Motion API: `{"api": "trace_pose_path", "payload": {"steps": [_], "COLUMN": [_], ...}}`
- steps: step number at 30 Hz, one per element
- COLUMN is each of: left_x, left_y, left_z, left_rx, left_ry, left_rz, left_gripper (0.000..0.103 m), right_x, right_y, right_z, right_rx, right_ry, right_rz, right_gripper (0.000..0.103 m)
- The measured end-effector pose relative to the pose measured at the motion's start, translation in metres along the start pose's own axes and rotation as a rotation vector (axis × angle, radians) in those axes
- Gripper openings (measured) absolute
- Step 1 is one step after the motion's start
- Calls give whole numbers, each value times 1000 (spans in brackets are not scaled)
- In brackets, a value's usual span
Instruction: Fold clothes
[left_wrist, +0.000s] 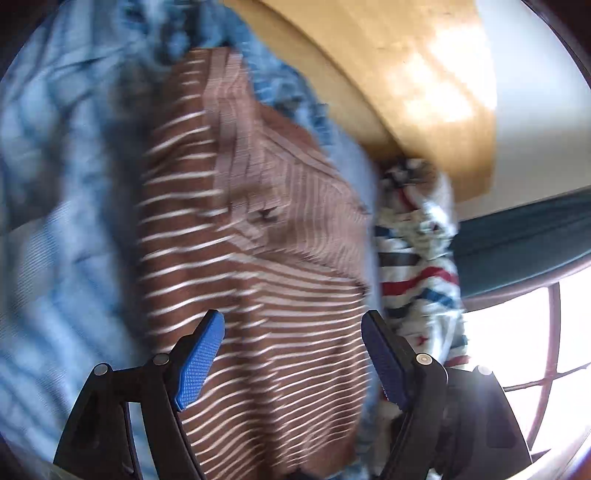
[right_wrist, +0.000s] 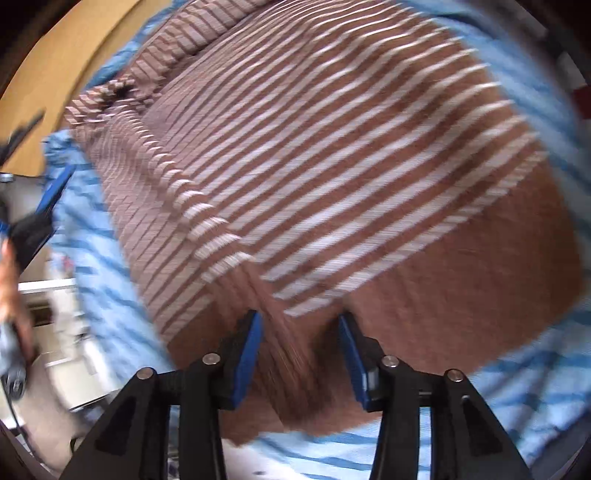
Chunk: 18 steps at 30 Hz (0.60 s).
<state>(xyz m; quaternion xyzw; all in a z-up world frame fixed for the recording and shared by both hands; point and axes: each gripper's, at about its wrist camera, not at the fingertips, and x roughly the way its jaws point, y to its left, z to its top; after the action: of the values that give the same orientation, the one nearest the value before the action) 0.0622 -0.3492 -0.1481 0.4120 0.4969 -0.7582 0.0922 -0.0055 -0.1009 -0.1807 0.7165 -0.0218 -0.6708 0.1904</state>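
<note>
Nearest, the right gripper (right_wrist: 299, 354) is hanging half open and the left gripper (left_wrist: 293, 354) wide open, neither holding anything. Just beyond both, the brown striped shirt (left_wrist: 251, 236) is lying part-folded on a blue patterned cloth (left_wrist: 55, 221). Unpinned, the fold is likely springing loose.

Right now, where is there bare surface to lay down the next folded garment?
Bare room: the light-blue patterned cloth left of the brown white-striped garment, and the wooden board above it. Crowded: the right side, where a crumpled white red-and-blue striped garment lies beside the brown one.
</note>
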Motion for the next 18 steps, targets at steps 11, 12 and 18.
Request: {"api": "trace_pose_path", "payload": {"steps": [11, 12, 18], "left_x": [6, 4, -25], "left_y": [66, 67, 40], "left_z": [-62, -61, -11], "left_rx": [-145, -147, -113], "left_ry": [148, 147, 31], "left_rz": [42, 38, 29], "left_gripper": [77, 77, 77], "right_x": [-27, -24, -14], "right_y": [14, 15, 23], "right_z": [-22, -23, -11], "right_rx": [-133, -138, -149], "right_ry": [-55, -47, -44], "right_rz": [-57, -70, -35], "right_gripper": [66, 66, 66]}}
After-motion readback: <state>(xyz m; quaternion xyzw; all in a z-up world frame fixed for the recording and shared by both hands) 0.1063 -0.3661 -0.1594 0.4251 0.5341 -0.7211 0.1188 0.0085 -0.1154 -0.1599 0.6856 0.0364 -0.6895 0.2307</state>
